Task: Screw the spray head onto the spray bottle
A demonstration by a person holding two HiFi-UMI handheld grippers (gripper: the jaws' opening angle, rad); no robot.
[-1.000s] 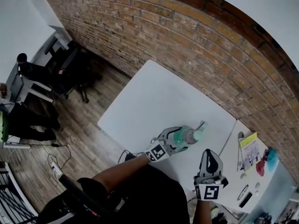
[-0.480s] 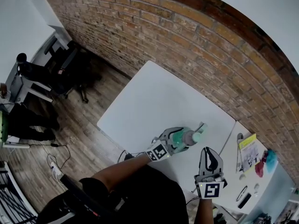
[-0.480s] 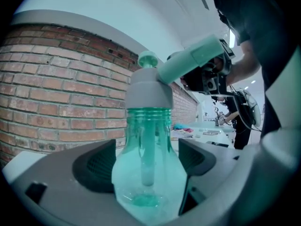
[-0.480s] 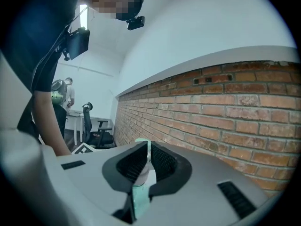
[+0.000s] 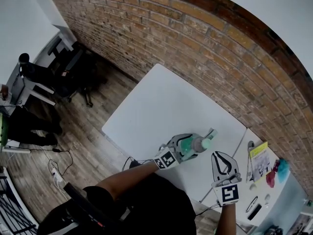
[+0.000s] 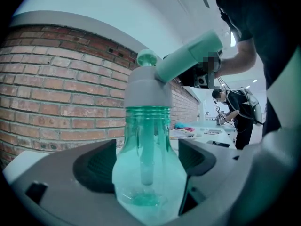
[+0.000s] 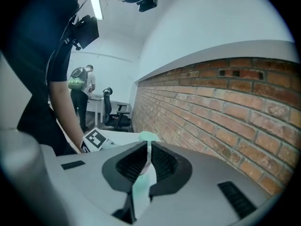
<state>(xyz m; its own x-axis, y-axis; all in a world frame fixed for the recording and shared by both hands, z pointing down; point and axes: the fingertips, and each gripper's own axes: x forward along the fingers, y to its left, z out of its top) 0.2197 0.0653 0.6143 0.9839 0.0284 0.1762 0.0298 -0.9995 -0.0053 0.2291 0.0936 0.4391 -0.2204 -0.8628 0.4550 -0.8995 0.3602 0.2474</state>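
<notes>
A translucent green spray bottle [image 6: 146,173] stands upright between the jaws of my left gripper [image 6: 146,160], whose pads press its sides. A grey collar [image 6: 149,91] and a pale green spray head [image 6: 188,59] sit on its neck. In the head view the bottle [image 5: 188,144] is at the near edge of the white table [image 5: 161,102], held by my left gripper [image 5: 191,144]. My right gripper [image 5: 218,154] is just right of the bottle, shut and empty. In the right gripper view the spray head's top [image 7: 148,136] shows just past the shut jaws of my right gripper [image 7: 148,150].
A brick wall [image 5: 205,48] runs behind the table. A second table to the right carries a yellow booklet [image 5: 260,153] and small pink and teal items [image 5: 276,170]. An office chair [image 5: 73,75] stands on the wooden floor at left. A person stands in the background [image 6: 237,112].
My right gripper has turned and its marker cube has shifted a little to the right in the head view. The left gripper and bottle have stayed put.
</notes>
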